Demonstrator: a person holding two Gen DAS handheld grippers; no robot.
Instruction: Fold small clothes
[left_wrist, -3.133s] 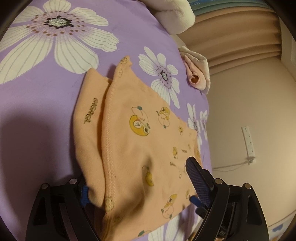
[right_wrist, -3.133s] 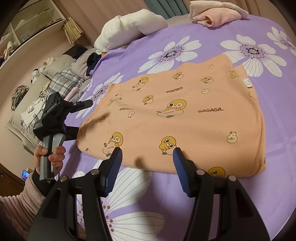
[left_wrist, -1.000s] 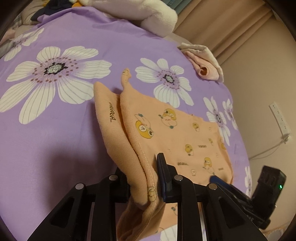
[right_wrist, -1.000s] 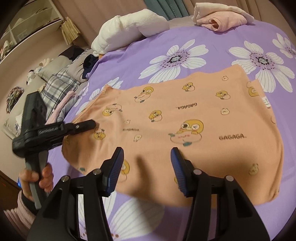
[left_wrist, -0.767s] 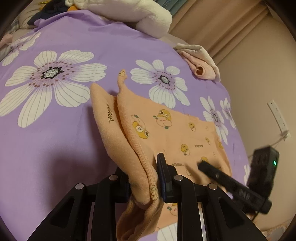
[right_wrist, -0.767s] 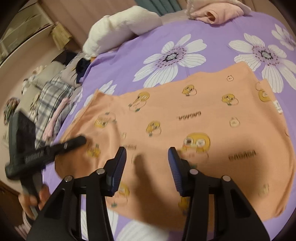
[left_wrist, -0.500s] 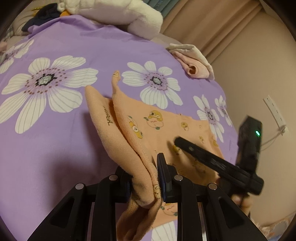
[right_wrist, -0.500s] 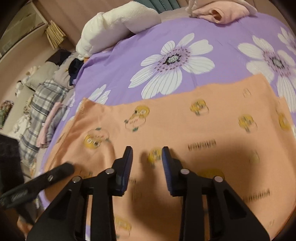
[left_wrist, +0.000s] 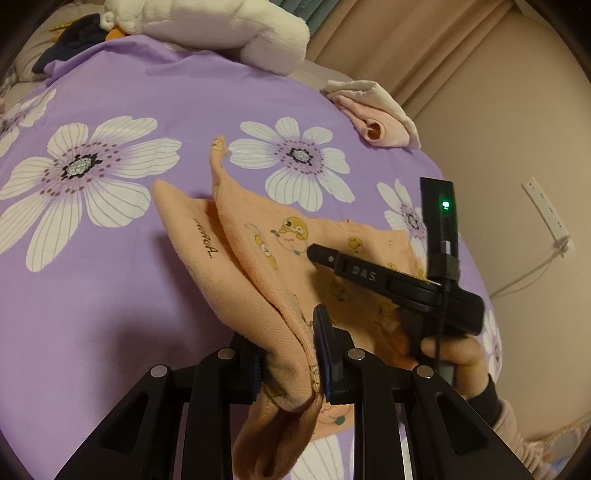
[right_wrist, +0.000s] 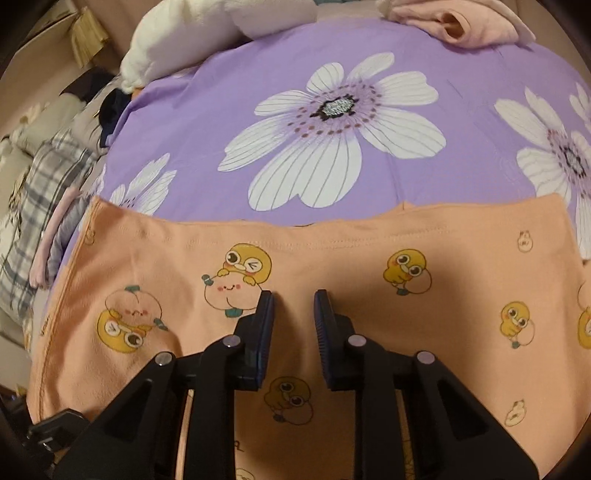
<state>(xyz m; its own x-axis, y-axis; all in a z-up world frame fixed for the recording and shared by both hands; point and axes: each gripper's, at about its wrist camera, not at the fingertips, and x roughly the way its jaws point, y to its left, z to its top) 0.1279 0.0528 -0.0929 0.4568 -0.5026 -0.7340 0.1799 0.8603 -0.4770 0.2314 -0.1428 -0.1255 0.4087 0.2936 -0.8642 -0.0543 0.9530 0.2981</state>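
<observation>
A small orange garment (left_wrist: 258, 266) with yellow chick prints lies on the purple flowered bedsheet (left_wrist: 110, 277). My left gripper (left_wrist: 291, 354) is shut on the garment's near edge and lifts a bunched fold off the sheet. In the right wrist view the garment (right_wrist: 369, 266) spreads flat under my right gripper (right_wrist: 293, 306), whose jaws stand a narrow gap apart, low over the middle of the cloth with nothing between them. The right gripper also shows in the left wrist view (left_wrist: 314, 253), pointing over the garment.
A folded pink and white garment (left_wrist: 373, 110) lies at the far side of the bed, also in the right wrist view (right_wrist: 454, 22). A white plush pillow (left_wrist: 221, 26) sits at the head. Plaid bedding (right_wrist: 33, 206) lies left. A wall socket (left_wrist: 546, 214) is at the right.
My right gripper has moved forward over the middle of the garment and its jaws have narrowed. My left gripper, first open around the edge, closed on it and lifted it.
</observation>
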